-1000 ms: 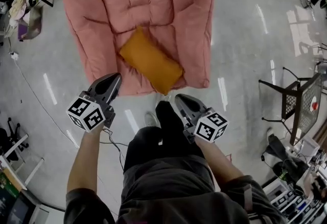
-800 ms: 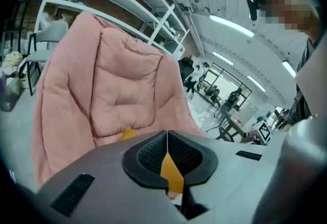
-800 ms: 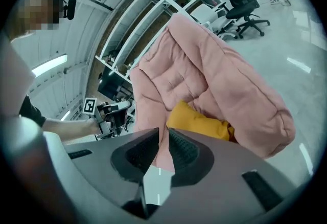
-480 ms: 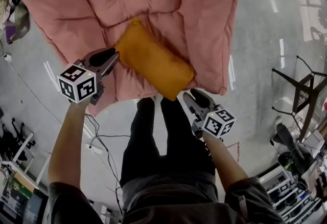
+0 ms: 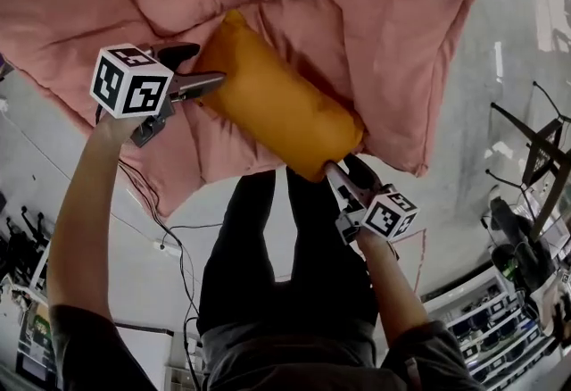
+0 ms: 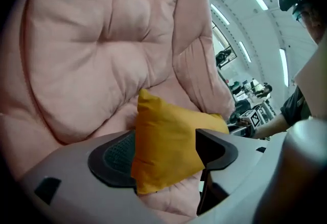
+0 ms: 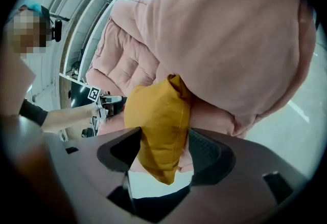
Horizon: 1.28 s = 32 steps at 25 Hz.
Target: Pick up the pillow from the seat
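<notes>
**Q:** While the orange pillow [image 5: 277, 108] lies aslant on the pink padded seat [image 5: 384, 14], where do the two grippers stand?

**A:** One stands at each end. The left gripper [image 5: 207, 66] is at the pillow's upper-left end and the right gripper [image 5: 342, 168] at its lower-right end, which is near the seat's front edge.

**Q:** How do the jaws stand?

**A:** Both pairs have just been opening and stand wide apart. The left gripper view shows a pillow corner between the left jaws, lying across one pad. The right gripper view shows the other end hanging between the right jaws. Neither pair is closed on the fabric, and the pillow rests on the seat.
</notes>
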Tool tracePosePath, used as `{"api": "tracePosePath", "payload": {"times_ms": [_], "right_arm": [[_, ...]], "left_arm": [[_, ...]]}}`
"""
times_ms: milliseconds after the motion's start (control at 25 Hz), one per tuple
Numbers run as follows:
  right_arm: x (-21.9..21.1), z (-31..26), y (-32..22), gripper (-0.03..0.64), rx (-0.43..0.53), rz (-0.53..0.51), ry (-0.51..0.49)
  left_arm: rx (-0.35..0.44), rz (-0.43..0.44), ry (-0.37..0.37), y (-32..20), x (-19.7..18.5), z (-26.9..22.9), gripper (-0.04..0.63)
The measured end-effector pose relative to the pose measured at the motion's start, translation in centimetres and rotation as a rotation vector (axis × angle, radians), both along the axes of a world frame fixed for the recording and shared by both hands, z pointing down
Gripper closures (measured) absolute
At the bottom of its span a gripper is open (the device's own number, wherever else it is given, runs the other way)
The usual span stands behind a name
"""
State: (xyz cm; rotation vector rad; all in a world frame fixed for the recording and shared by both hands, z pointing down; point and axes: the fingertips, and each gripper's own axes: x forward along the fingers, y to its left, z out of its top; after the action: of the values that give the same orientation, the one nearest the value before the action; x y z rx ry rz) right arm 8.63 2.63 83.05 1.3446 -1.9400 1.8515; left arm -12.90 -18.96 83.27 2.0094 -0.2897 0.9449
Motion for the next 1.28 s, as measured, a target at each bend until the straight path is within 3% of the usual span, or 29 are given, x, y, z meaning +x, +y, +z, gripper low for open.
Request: {"api": "tracePosePath", "payload": {"times_ms": [200, 400, 600, 800, 920, 1280], "right_arm": [[0.0, 1.2, 0.1, 0.331, -0.001, 0.007, -0.037], [-1.3, 0.9, -0.3, 0.331, 0.026, -0.02, -0.167], [-2.7, 0.0, -1.1, 0.339, 0.063, -0.065, -0.214], [-2.4, -1.1, -1.8, 0.403, 0.082, -0.071, -0.198], [-2.3, -2.8, -2.7, 0.416, 0.111, -0.081, -0.187], [-1.3, -14.0, -8.7, 0.42, 0.275, -0.209, -0.163]], "left_arm": [[-0.13, 0.029, -0.031, 0.3, 0.2, 2.8, 0.19], [-0.259, 0.02, -0.006, 1.1, 0.9, 3.2, 0.192], [-0.31, 0.018, 0.029, 1.9, 1.4, 3.1, 0.291], [-0.299, 0.016, 0.071, 1.8, 1.6, 2.3, 0.346], [-0.269, -0.029, 0.115, 1.1, 1.3, 0.4, 0.365], [-0.103, -0.126, 0.19, -2.6, -0.2, -12.9, 0.37]]}}
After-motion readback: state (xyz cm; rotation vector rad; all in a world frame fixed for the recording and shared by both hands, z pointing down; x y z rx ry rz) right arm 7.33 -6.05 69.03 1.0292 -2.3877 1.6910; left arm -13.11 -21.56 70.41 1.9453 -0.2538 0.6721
